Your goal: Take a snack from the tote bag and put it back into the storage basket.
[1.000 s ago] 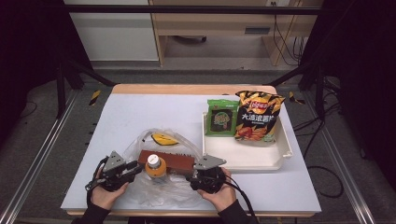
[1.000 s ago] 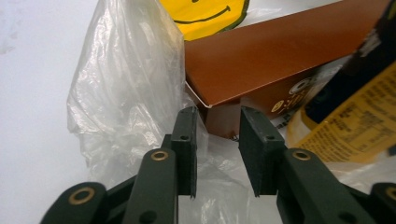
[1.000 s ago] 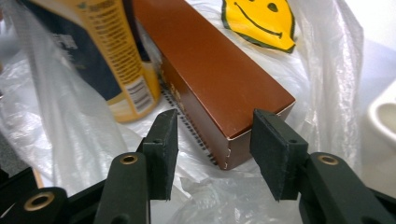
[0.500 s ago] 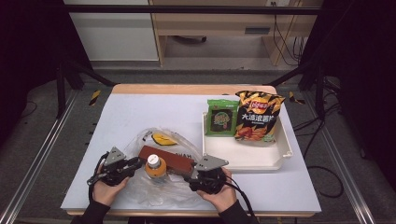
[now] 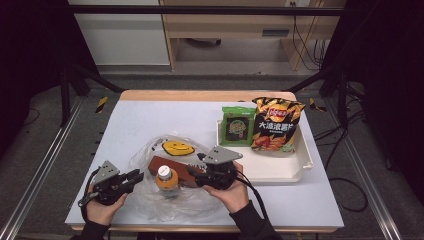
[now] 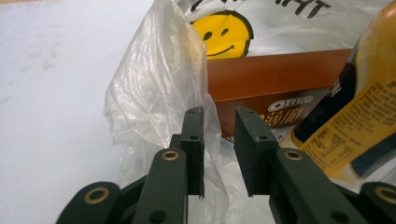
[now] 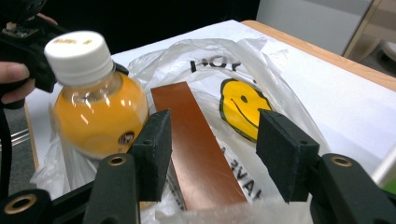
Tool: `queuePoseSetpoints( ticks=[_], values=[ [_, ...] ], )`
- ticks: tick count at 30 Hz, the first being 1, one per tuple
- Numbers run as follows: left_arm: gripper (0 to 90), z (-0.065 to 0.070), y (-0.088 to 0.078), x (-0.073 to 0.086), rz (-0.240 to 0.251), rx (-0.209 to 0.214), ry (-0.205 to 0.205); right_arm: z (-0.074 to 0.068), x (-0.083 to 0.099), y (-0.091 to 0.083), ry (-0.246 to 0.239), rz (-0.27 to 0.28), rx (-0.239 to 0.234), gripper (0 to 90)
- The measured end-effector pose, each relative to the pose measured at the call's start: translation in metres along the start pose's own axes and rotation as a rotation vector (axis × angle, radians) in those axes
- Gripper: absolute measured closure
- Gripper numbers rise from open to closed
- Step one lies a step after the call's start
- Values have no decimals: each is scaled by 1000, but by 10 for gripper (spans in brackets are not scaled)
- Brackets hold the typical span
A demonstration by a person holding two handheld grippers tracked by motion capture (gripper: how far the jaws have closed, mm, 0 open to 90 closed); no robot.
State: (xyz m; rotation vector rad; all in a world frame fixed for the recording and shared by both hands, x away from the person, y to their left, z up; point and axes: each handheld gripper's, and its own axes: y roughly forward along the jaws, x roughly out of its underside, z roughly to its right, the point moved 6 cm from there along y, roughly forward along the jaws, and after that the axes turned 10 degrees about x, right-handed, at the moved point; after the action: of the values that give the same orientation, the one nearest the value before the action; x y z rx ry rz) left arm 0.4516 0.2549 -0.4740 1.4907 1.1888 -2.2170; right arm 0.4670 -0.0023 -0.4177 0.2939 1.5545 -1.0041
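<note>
White table (image 5: 150, 120) under dark surroundings. Lower left of the high view: left tool (image 5: 131, 177), jaws narrowed and just been closing, a fold of the clear plastic bag (image 5: 150, 200) between them, pads not visibly pressing it. Lower centre: bag holding orange bottle (image 5: 165, 179) and brown cookie box (image 5: 172, 167). Right of that: right tool (image 5: 196, 175), jaws spread, just been opening, above the box. Upper right: white tray (image 5: 280, 172).

A white-topped table (image 5: 150, 120) with a wooden far edge stands on a grey floor (image 5: 45, 150), with metal rails running along both sides. Beyond it, at the top of the frame, stand a white cabinet (image 5: 120, 35) and a light wooden desk (image 5: 235, 25). Black cables (image 5: 345, 145) trail across the floor at right, and the upper corners are dark.
</note>
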Motion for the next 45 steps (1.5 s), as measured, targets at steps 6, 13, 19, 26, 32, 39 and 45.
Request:
queuePoseSetpoints(
  ticks=[6,13,19,26,32,39,45],
  values=[
    [796,-3,0,12,-36,-6,-5,-3,3,16,-26,-45,-38,547],
    [804,-10,4,25,-77,-31,-12,-7,27,35,-75,-155,-35,464],
    [799,-15,11,29,-91,-31,-17,-1,49,40,-89,-217,-3,326],
    [795,-17,13,30,-97,-33,-18,-1,59,44,-105,-249,-8,342],
    [792,-18,14,30,-96,-37,-17,1,62,35,-91,-251,34,419],
    [788,-18,13,28,-86,-38,-10,-2,50,28,-46,-201,-9,367],
    [787,-17,12,25,-71,-37,-2,-3,42,43,-38,-218,4,338]
  ],
)
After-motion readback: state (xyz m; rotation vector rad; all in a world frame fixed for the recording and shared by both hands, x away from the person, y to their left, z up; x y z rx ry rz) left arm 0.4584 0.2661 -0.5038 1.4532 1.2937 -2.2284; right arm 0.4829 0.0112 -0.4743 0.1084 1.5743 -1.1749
